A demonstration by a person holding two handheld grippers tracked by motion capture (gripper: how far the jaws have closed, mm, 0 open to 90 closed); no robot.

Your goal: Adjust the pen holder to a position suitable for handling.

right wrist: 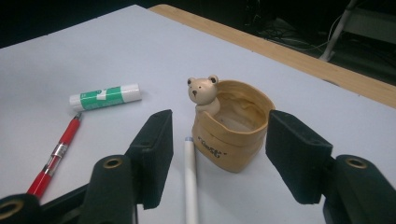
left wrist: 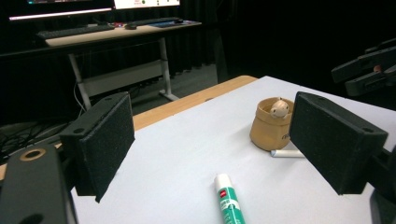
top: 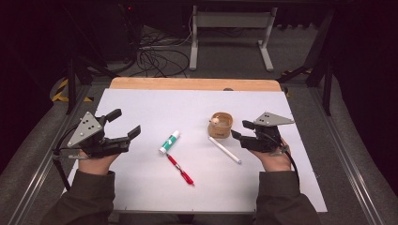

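Observation:
A small tan cup with a bear figure on its rim [top: 221,124] stands right of the mat's middle. A white pen [top: 225,150] lies just in front of it. A green and white glue stick [top: 169,142] and a red pen [top: 180,169] lie near the centre. My right gripper [top: 239,129] hovers open just right of the cup. In the right gripper view the cup [right wrist: 233,130] sits just beyond the gap of the jaws, untouched, with the white pen [right wrist: 189,182] running up between them. My left gripper [top: 127,121] is open and holds nothing at the left.
A white mat [top: 155,108] covers the table, with a wooden strip [top: 187,84] along the far edge. Desk legs and cables [top: 155,58] stand on the floor beyond. Metal rails run down both sides of the table.

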